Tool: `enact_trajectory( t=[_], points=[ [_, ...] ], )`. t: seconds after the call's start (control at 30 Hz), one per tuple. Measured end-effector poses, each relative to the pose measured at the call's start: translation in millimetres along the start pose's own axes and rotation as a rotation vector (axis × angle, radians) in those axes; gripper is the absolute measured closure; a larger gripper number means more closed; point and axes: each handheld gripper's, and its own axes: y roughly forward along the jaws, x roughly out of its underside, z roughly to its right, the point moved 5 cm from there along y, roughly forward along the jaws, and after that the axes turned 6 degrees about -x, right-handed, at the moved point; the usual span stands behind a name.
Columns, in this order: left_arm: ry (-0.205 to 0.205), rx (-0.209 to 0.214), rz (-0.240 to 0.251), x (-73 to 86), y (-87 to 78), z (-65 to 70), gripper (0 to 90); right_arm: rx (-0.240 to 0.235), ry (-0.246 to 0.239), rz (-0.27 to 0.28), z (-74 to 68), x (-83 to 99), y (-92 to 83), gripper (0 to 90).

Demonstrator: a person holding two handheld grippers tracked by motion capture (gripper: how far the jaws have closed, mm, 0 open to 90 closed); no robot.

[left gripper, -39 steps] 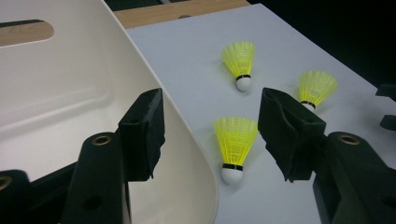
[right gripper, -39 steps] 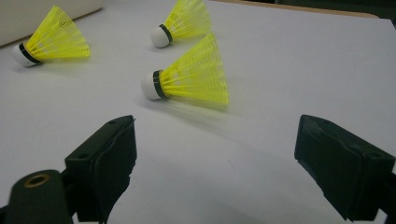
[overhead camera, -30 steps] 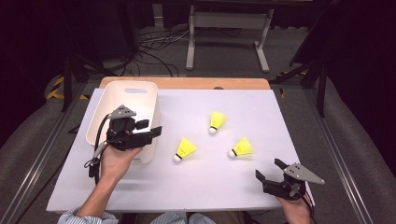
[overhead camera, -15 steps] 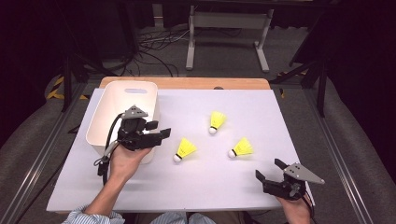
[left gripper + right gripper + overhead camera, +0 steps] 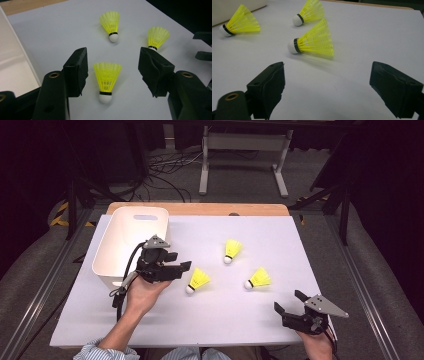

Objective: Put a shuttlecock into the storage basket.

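White bench (image 5: 300,320) | my left hand-held gripper (image 5: 112,72) spread round shuttlecock (image 5: 107,78), no contact | light, crushable skirt; I'd pinch cork

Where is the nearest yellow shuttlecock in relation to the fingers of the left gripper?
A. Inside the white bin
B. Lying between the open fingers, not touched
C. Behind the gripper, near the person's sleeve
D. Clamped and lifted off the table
B: in the left gripper view the nearest yellow shuttlecock lies on the table between the fingers of the left gripper, with a gap on each side.
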Motion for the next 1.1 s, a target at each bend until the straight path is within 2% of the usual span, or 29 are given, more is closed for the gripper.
enact_trajectory(
  t=[0.1,0.47,0.63,0.83,1.1],
  points=[
    [0.011,0.000,-0.016,0.8,3.5,1.9,41.3,0.002,0.001,0.000,0.0,0.1,-0.4,13.3],
    [0.013,0.005,-0.049,3.6,12.6,8.9,40.3,-0.001,0.002,-0.004,-0.6,0.3,-0.4,13.4],
    [0.028,-0.003,-0.064,5.0,15.8,11.1,40.1,-0.003,0.001,-0.005,-0.8,0.4,-0.2,13.4],
    [0.023,-0.004,-0.074,6.7,19.5,13.8,39.9,-0.003,-0.002,-0.006,-0.8,0.4,-0.2,13.4],
    [0.049,-0.024,-0.105,14.8,28.7,20.3,39.7,-0.004,-0.003,-0.006,-1.0,0.5,-0.1,13.5]
  ],
)
